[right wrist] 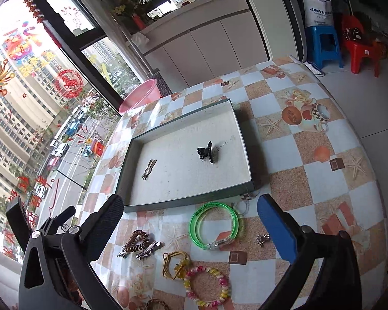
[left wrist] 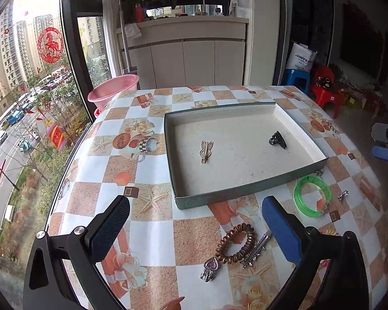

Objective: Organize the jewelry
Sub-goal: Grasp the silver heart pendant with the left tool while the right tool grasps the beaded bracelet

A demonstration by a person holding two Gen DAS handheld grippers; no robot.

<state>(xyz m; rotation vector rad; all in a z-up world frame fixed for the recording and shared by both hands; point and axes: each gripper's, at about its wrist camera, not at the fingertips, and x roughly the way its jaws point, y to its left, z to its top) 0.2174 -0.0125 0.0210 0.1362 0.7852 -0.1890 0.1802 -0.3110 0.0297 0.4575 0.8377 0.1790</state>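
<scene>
Both hand-held grippers (left wrist: 194, 222) (right wrist: 191, 219) wide open

- White bag (right wrist: 318, 10) on blue stool (right wrist: 323, 45): blue print, partly legible, reads "SINVE…"; smaller line beneath unreadable.
- Tray floor (right wrist: 219, 144): faint handwritten marks, illegible.

The shallow grey-green cardboard tray (left wrist: 248, 193) is mostly bare inside; the checkered tablecloth's (right wrist: 310, 180) right edge lies free, while jewellery crowds the near edge.
</scene>
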